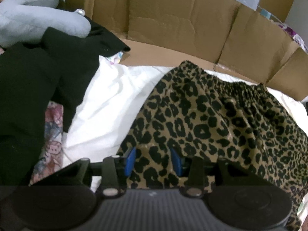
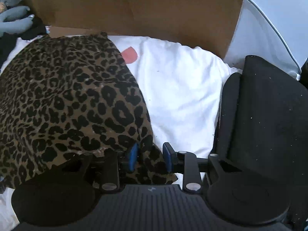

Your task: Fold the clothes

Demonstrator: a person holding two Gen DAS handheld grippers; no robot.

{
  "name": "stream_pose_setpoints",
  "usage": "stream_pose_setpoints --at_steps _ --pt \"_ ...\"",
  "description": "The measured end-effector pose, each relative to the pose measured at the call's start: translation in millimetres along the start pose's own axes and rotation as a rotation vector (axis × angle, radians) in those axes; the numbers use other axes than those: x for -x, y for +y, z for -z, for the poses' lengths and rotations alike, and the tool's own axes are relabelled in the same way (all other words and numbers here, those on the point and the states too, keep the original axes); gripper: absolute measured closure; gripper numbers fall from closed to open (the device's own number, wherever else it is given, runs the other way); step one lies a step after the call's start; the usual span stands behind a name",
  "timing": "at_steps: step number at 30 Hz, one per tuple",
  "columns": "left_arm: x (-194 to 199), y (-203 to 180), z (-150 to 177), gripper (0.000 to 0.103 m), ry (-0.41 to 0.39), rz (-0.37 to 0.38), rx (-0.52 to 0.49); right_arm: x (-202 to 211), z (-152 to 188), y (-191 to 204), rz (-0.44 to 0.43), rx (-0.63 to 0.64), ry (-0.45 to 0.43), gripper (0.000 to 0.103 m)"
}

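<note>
Leopard-print fabric, a garment (image 1: 221, 119) with a gathered elastic waistband, lies spread across the white sheet (image 1: 115, 100) that covers the work surface. The waistband points toward the cardboard wall (image 1: 173, 25) along the far edge. In the left wrist view, the left gripper (image 1: 155, 160) sits at the garment's near hem. Its jaws stand partly apart with printed cloth bunched between the blue pads (image 1: 131, 159); whether the pads press on the cloth cannot be told. In the right wrist view, the right gripper (image 2: 150, 157) sits at the near right corner of the same garment (image 2: 67, 96). A fold of fabric runs between its blue pads (image 2: 133, 156), the jaws again partly apart; firm contact cannot be confirmed. A black garment (image 1: 38, 88) and a grey plush item (image 1: 38, 19) lie at the far left edge of the sheet. A black padded object (image 2: 269, 115) stands beside the sheet's right edge.
</note>
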State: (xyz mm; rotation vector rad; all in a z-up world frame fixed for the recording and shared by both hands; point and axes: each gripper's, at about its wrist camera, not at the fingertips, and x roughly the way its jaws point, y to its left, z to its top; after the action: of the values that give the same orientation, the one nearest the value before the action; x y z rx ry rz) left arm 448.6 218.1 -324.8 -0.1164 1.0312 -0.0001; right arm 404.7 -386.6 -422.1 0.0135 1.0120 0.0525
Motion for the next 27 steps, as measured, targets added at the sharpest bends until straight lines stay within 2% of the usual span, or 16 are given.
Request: stream_pose_setpoints --at_steps 2,7,9,10,11,12,15,20,24,27 --pt "-2 1 3 0.06 0.008 -0.003 0.007 2 2 1 -0.018 0.01 -0.012 0.066" --pt "-5 4 10 0.06 0.02 -0.011 0.014 -4 12 3 0.01 0.069 0.034 0.066" --pt "-6 4 11 0.06 0.022 -0.015 0.007 -3 16 -2 0.011 0.05 0.046 0.068" --pt "-6 5 11 0.06 0.023 -0.016 0.004 -1 16 -4 0.001 0.035 0.05 0.074" --pt "-6 5 11 0.06 0.023 -0.018 0.001 0 17 -6 -0.01 0.019 0.054 0.093" --pt "-7 5 11 0.06 0.023 -0.019 -0.001 2 16 -7 -0.018 0.012 0.062 0.1" --pt "-6 6 8 0.06 0.016 -0.022 -0.008 7 13 -7 0.002 0.014 0.099 0.101" --pt "-7 10 1 0.06 0.005 -0.028 -0.009 11 4 -10 0.036 -0.041 0.191 0.099" --pt "-9 12 -8 0.06 -0.005 -0.029 -0.003 14 -3 -7 0.089 -0.014 0.194 0.077" --pt "-11 13 -14 0.06 -0.015 -0.026 -0.006 21 -10 -4 0.092 0.0 0.163 0.075"
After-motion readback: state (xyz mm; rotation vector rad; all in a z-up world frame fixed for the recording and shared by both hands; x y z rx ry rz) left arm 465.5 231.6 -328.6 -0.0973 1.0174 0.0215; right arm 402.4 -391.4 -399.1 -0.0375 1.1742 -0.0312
